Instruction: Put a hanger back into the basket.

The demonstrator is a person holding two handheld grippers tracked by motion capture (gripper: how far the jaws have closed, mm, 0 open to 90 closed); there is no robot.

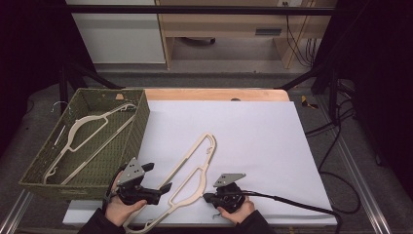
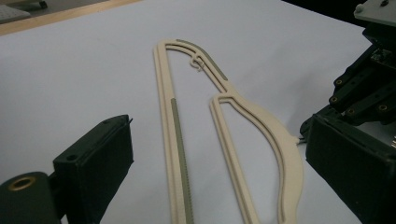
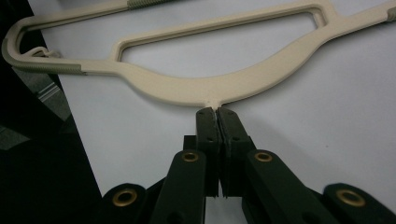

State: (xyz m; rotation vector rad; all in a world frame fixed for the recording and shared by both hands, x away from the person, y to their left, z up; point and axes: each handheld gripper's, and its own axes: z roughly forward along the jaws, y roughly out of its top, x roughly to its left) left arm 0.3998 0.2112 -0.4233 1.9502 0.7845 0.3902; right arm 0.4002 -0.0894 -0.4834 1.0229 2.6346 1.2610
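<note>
A cream plastic hanger [image 1: 190,170] lies flat on the white sheet [image 1: 253,131], running from the near edge up toward the middle. My right gripper [image 1: 206,197] is at the middle of its curved top edge. In the right gripper view the jaws [image 3: 216,114] are pressed together on the short stem that juts from the hanger [image 3: 210,88]. The hook itself is hidden between the pads. My left gripper [image 1: 157,177] stands open on the hanger's other side. In its own view the pads [image 2: 98,158] stand wide apart, with the hanger [image 2: 261,121] between them and untouched.
A green woven basket [image 1: 141,126] sits at the left, partly on the sheet, with another cream hanger [image 1: 83,131] inside. The wooden table edge [image 1: 214,94] runs behind the sheet. A black cable [image 1: 292,202] trails right from the right gripper.
</note>
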